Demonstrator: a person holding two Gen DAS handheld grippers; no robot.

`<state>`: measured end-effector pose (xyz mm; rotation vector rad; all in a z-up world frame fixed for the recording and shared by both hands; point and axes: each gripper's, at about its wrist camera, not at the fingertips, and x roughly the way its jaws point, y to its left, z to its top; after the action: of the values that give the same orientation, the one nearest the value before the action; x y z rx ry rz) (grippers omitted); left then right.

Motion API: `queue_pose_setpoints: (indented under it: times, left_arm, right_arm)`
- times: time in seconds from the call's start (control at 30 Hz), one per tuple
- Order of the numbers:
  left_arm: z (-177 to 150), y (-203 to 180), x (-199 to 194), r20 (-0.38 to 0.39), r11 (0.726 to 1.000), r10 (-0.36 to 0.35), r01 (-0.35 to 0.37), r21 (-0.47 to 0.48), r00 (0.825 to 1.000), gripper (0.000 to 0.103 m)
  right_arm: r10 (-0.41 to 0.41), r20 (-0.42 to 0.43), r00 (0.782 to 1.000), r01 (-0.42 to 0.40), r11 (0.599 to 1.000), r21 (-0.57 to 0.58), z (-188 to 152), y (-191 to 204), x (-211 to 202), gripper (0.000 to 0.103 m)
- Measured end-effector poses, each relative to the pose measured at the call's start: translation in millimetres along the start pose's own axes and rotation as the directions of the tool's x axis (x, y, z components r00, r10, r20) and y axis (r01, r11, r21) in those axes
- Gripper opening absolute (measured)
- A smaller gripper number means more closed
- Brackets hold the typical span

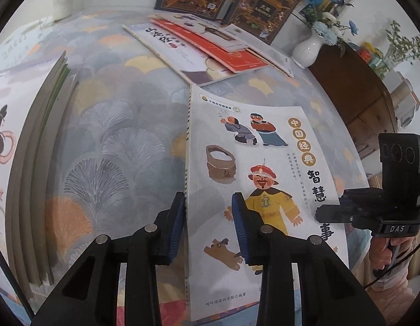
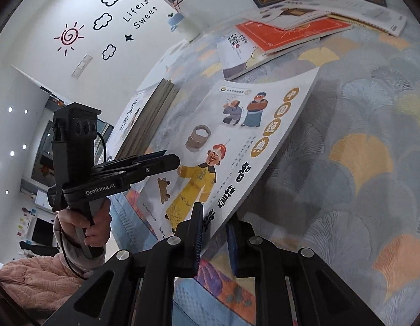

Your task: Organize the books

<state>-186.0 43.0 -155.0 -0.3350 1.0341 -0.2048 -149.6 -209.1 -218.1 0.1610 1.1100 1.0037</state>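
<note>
Left wrist view: left gripper (image 1: 210, 228) clamped on the spine edge of a white picture book (image 1: 253, 190), blue pads either side of the cover. Book lifted, tilted over the patterned surface (image 1: 114, 125). Right gripper (image 1: 322, 213) comes in from the right at the book's far edge; its tips are hidden behind the cover. Messy pile of books (image 1: 210, 49) lies further back, a neat stack (image 1: 33, 163) at left, cut off by the frame. White vase (image 1: 309, 50) at the surface's corner.

Right wrist view: right gripper (image 2: 214, 225) pinches the same book's (image 2: 237, 135) lower edge, jaws narrow on it. Left gripper (image 2: 158, 157) grips the opposite edge, its pads hard to make out. Hand (image 2: 85, 225) on its handle, sleeve partly cut off.
</note>
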Motion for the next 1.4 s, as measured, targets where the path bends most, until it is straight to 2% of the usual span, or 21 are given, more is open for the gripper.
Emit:
queue_pose_setpoints:
  times: [0.33,0.9,1.17,1.4]
  left_arm:
    - [4.5,-9.9,-6.4,0.014,0.999,0.004,-0.004,0.032,1.000,0.031]
    - [13.8,-16.6,-21.9,0.055,1.000,-0.007,0.005,0.031,0.998,0.031]
    - [23.4,-9.3,-48.5,0.125,1.000,0.001,-0.005,0.029,0.992,0.031]
    - [31.4,21.2,-75.9,0.194,0.999,0.038,-0.036,-0.013,0.980,0.031]
  right_arm:
    - [-0.003,0.028,1.000,0.003,1.000,0.001,-2.3,7.0,-5.5,0.016]
    - [-0.019,0.066,0.998,0.022,0.999,-0.037,4.0,22.1,-19.2,0.016]
    - [-0.013,0.076,0.997,0.020,0.995,-0.096,22.2,42.9,-22.4,0.016]
    - [0.007,0.064,0.998,0.004,0.985,-0.173,51.9,72.6,-5.1,0.016]
